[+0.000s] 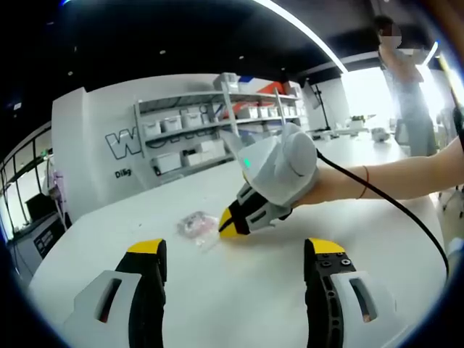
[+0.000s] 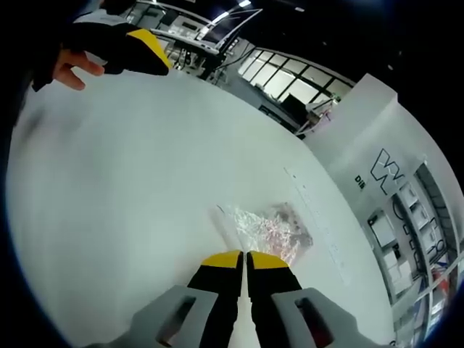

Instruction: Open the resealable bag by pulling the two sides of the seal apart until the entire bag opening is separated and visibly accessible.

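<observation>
So the left gripper (image 1: pixel 235 254) is just hanging over the white table (image 1: pixel 239 304) with its jaws spread wide, nothing in them. The clear resealable bag (image 1: pixel 194 225) lies flat out toward the middle of the table, with what looks like pinkish stuff inside, hard to tell. The right gripper (image 1: pixel 226 228) has its yellow tips down right at the bag's edge, jaws pressed together; whether they've actually pinched the plastic, can't tell.
</observation>
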Motion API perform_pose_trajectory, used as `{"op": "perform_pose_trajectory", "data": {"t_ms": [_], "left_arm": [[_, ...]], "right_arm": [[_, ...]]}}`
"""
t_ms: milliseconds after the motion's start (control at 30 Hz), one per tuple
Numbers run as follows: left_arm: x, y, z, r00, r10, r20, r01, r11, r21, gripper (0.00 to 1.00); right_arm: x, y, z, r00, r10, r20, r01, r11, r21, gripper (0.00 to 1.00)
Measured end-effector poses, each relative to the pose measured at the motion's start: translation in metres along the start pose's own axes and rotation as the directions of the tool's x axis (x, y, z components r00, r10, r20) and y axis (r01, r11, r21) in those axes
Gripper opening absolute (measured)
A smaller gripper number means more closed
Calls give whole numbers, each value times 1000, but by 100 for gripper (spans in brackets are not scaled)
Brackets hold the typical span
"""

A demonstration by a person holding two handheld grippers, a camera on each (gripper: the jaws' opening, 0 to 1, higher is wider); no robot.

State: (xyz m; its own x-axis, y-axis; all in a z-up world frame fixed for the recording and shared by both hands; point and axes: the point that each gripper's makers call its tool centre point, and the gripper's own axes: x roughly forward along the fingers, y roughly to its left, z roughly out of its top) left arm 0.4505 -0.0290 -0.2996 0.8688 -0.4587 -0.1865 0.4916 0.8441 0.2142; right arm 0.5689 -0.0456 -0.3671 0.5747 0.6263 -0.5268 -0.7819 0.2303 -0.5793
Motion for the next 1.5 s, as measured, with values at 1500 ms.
{"op": "perform_pose_trajectory", "data": {"t_ms": [1500], "left_arm": [[1,-2,-2,1000,-17,-6,17,1000,-12,75]], "right_arm": [[-16,-3,4,1000,-6,23,5,999,41,0]]}}
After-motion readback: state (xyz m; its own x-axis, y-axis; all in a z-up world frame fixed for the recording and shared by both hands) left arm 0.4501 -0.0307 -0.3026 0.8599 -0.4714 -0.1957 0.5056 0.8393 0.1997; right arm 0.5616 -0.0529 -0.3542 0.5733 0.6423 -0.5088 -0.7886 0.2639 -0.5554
